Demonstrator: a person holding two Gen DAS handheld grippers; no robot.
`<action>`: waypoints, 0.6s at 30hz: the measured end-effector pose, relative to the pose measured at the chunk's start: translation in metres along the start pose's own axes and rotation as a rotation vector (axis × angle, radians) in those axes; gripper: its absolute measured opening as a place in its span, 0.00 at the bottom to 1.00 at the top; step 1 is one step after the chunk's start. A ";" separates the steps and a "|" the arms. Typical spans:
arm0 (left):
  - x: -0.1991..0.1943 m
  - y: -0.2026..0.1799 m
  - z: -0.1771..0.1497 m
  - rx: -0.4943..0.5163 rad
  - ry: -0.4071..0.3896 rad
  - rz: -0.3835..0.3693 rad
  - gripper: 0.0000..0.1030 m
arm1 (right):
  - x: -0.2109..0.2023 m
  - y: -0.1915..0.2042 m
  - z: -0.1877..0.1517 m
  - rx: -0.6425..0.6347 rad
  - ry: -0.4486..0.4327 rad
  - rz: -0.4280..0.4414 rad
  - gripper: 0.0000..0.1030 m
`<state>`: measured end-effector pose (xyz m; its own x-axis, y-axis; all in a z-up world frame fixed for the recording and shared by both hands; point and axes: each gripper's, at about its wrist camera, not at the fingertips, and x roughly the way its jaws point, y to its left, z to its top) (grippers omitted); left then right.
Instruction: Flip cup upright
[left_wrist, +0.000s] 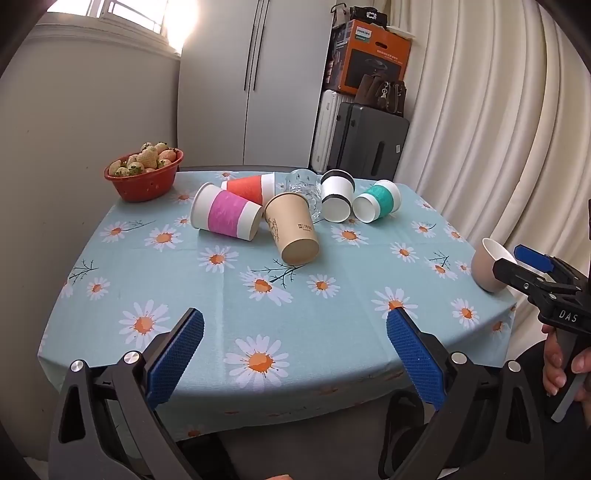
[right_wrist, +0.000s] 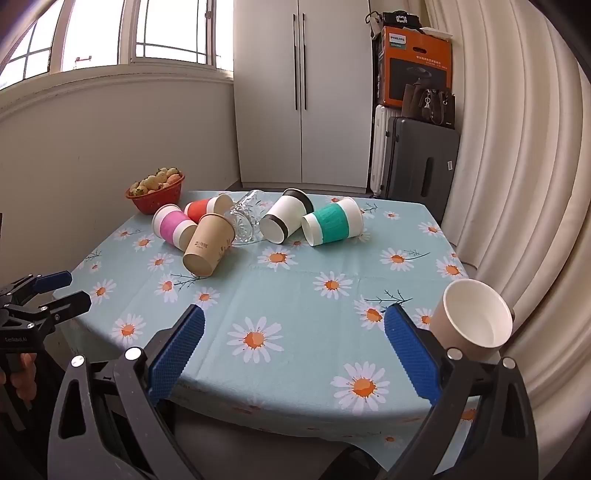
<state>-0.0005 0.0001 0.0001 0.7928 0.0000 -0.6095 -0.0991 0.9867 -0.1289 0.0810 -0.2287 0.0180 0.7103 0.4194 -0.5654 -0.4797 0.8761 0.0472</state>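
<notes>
**Both claws wide, nothing held**

Your left claw (left_wrist: 294, 321) and right claw (right_wrist: 294, 319) gape empty above the counter (right_wrist: 295, 295). The tan cup (right_wrist: 472, 319) stands upright by your right claw; six cups lie tipped far back near the strawberry bowl (left_wrist: 144, 179).

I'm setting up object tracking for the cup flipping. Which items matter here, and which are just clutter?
Job: pink cup, orange cup, brown cup, glass, black-banded cup, teal cup, all lying down; beige cup, upright.

Clutter: strawberry bowl, suitcases, Philips box.
</notes>
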 end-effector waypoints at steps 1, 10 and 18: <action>0.000 0.000 0.000 0.000 0.000 0.000 0.94 | 0.000 0.000 0.000 -0.001 -0.002 0.000 0.94; 0.002 0.002 0.006 -0.004 0.000 0.002 0.94 | -0.001 -0.002 0.000 -0.001 -0.010 -0.004 0.94; 0.001 0.002 0.003 -0.007 0.000 0.004 0.94 | 0.001 -0.002 -0.002 -0.008 0.000 -0.006 0.94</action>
<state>0.0019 0.0022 0.0016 0.7922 0.0036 -0.6102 -0.1063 0.9855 -0.1321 0.0814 -0.2301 0.0154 0.7135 0.4138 -0.5654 -0.4790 0.8770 0.0373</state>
